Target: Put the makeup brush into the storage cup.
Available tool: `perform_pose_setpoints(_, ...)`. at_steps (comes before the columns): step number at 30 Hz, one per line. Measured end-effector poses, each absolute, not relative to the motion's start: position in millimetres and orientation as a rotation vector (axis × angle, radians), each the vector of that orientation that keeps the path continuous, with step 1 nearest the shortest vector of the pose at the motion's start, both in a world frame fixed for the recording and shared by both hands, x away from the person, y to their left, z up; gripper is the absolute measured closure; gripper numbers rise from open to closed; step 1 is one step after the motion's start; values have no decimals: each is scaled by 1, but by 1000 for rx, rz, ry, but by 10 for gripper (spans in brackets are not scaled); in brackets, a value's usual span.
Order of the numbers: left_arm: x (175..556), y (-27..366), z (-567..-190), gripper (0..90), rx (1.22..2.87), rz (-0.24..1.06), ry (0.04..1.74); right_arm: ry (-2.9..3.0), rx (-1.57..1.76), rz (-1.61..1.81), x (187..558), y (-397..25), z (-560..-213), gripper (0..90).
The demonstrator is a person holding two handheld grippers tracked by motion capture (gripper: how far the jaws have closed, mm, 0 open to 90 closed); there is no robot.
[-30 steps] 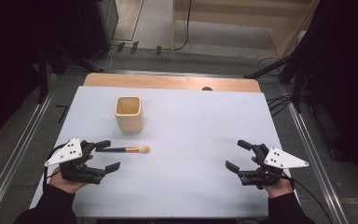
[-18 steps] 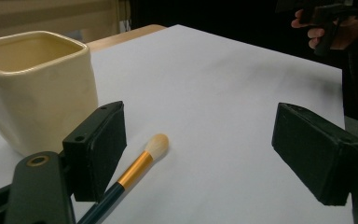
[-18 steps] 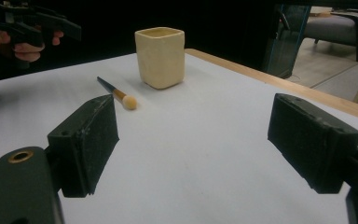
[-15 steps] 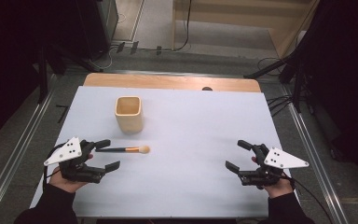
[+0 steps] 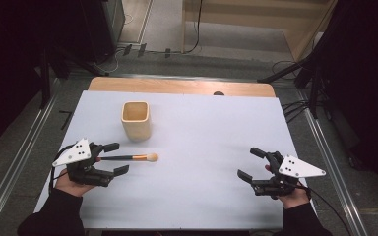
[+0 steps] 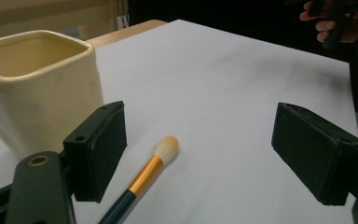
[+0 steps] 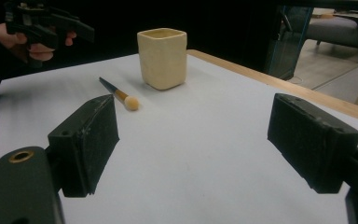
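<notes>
Your left gripper (image 5: 111, 158) is the one placed for this: the slim makeup brush with a dark handle, orange-gold ferrule and pale tuft (image 5: 130, 158) lies flat on the white-covered table (image 5: 202, 137) with the butt of its handle running in between that gripper's jaws, while your right gripper (image 5: 247, 163) sits well apart on the far side of the table. The brush's long axis runs roughly across the table, handle toward your left hand (image 5: 71, 179) and tuft pointing toward the table's middle. In the left gripper view the handle (image 6: 121, 207) comes up from the bottom edge close beside the left-hand jaw, and the tuft (image 6: 167, 146) lies ahead, past both jaw tips. Both jaws of that gripper stand wide apart and hold nothing; the brush rests on the table between them, not pinched. The right gripper's jaws are equally wide and empty, pointed across the table at the brush (image 7: 119, 97). The cream square ceramic cup (image 5: 136, 119) stands upright just beyond the brush, near it but not touching. Since the handle lies along the line of the jaws, closing them should catch it across its width; I judge you may want to centre it first, because it lies nearer one jaw than the other.
</notes>
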State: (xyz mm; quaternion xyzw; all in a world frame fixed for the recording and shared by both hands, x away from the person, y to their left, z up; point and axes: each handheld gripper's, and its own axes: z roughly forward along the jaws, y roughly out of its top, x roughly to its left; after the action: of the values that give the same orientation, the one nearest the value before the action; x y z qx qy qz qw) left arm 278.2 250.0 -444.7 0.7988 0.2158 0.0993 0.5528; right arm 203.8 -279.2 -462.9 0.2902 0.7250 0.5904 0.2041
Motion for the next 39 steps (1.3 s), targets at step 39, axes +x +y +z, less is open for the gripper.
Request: perform_pose_setpoints(39, 339, 237, -423, 231, 2139, 140, 377, 2053, 777, 1654, 201, -276, -461, 169)
